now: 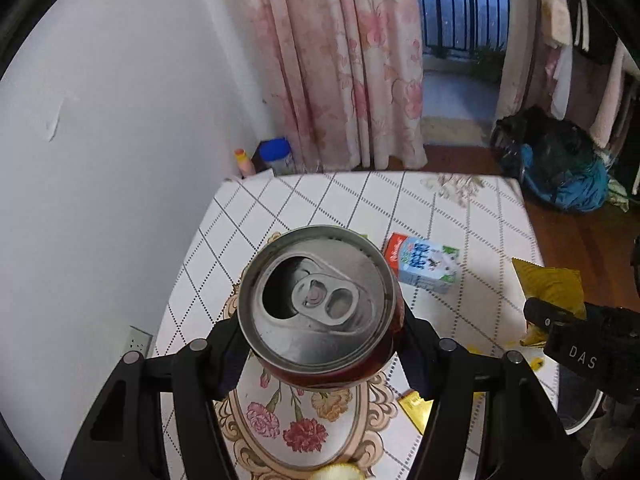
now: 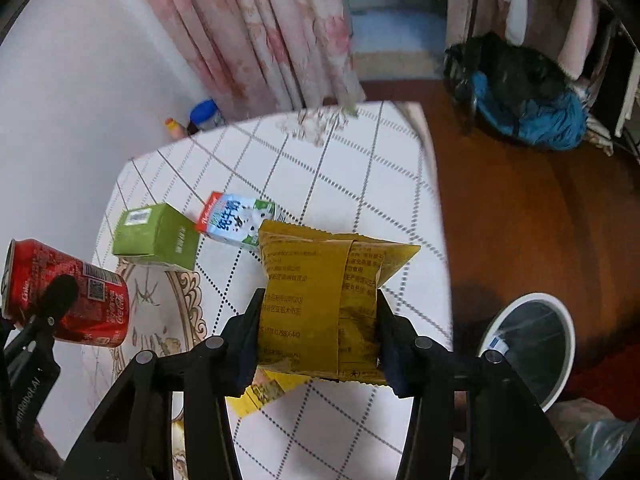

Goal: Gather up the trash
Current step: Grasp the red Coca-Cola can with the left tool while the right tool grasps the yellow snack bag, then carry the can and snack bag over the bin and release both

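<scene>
Right wrist view: right gripper (image 2: 318, 332) pinches a yellow packet (image 2: 320, 300) above the counter (image 2: 360, 160)'s right edge; left gripper (image 1: 320, 344) clamps a tilted can (image 1: 316, 304), whose dregs may spill.

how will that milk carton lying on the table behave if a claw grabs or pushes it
The milk carton lies on its flat side on the table, so it will likely slide, not roll. Its crisp edges suggest fairly stiff card, though a hard squeeze may dent it. As trash it is probably empty and light, but its contents are hidden.
</scene>
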### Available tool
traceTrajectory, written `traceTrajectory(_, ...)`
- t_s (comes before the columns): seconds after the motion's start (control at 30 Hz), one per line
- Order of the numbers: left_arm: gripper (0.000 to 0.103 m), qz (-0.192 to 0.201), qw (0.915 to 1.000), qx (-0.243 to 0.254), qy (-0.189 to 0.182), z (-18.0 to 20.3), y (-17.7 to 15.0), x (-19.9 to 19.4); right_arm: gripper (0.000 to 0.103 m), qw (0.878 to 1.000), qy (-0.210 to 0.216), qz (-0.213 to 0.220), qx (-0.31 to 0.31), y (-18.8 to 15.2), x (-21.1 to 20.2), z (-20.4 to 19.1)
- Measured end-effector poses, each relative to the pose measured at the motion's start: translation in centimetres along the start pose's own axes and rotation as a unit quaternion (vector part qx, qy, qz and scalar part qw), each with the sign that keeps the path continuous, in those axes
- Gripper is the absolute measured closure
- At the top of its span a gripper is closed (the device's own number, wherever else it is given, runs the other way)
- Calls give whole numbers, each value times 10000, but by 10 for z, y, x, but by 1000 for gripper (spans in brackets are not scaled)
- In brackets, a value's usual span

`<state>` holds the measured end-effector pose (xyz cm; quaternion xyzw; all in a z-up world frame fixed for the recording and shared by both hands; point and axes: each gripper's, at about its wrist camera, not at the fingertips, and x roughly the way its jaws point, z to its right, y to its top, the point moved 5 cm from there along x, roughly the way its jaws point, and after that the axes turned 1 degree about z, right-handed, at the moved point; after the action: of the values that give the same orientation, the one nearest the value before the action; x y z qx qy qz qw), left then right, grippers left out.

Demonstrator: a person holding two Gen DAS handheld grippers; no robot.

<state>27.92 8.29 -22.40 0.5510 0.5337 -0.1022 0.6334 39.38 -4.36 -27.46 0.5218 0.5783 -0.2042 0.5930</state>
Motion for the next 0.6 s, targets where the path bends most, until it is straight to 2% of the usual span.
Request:
traceTrajectory(0.17, 42, 259, 9995, -15, -153, 7, -2, -37, 52, 9988, -68, 492, 48, -14, -50, 21)
traceTrajectory(0.33, 42, 456, 9978, 93, -467, 33, -8, -73, 52, 9961, -121, 848, 216, -36, -97, 52)
traceTrajectory(0.47, 42, 577, 9947, 304, -799, 68, -11, -96, 52, 9928, -202, 1080, 471, -54, -134, 92)
traceTrajectory(0.6, 42, 635, 9895, 601, -1152, 117, -14, -113, 52, 9884, -396, 1218, 817, -72, -162, 149)
